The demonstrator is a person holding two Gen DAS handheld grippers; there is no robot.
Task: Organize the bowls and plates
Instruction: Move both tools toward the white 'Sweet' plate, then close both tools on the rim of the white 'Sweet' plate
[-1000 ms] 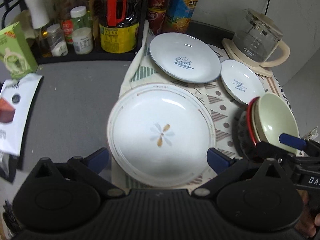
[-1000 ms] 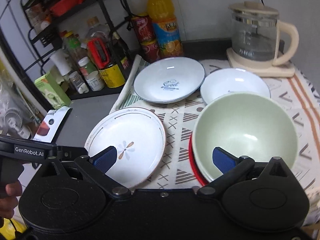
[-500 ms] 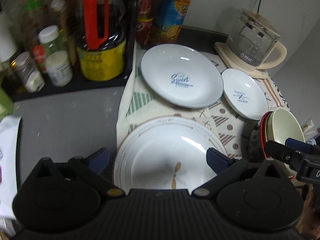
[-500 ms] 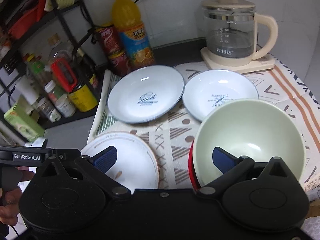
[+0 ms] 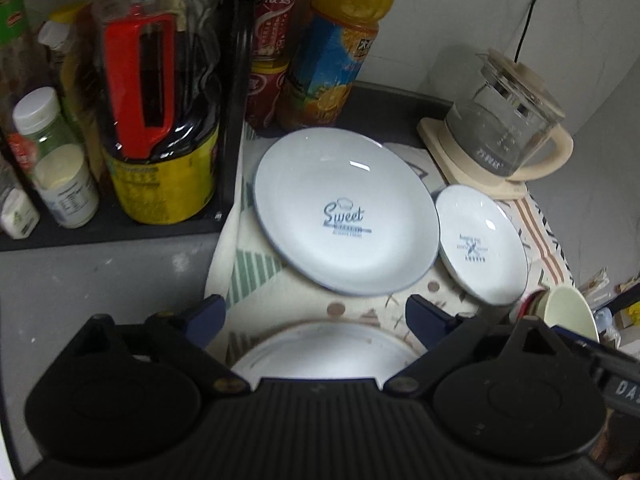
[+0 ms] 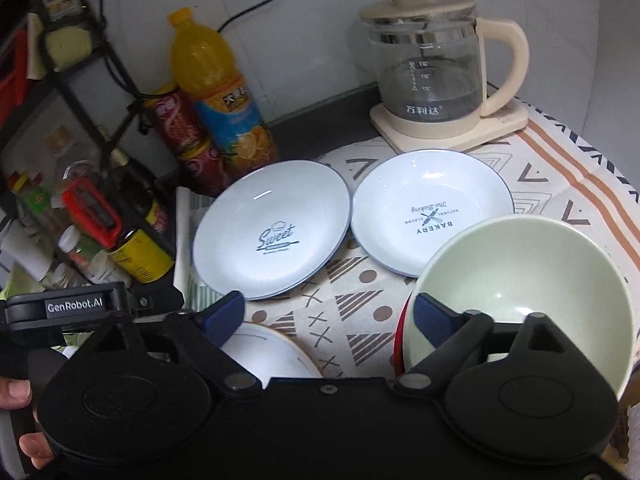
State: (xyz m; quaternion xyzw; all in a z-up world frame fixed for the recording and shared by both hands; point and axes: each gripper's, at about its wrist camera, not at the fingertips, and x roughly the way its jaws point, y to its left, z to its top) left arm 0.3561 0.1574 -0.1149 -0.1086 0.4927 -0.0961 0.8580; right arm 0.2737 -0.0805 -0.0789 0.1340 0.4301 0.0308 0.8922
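My left gripper hangs over the far rim of a white plate with a brown edge line. Its jaws are wide and closing, and the pads touch nothing. Beyond it lie a large white "Sweet" plate and a smaller white "Bakery" plate. My right gripper is also wide and closing on nothing, above the patterned cloth. Its right fingertip overlaps the left rim of a pale green bowl, which is nested in a red bowl. Both printed plates lie ahead of it.
A glass kettle on a cream base stands at the back right. An orange drink bottle and red cans stand at the back. A black rack of jars and bottles fills the left. A hand holds the left gripper's handle.
Both views have moved forward: the brown-edged plate has slid down under the left gripper and the printed plates look nearer. Both pairs of jaws have narrowed a little.
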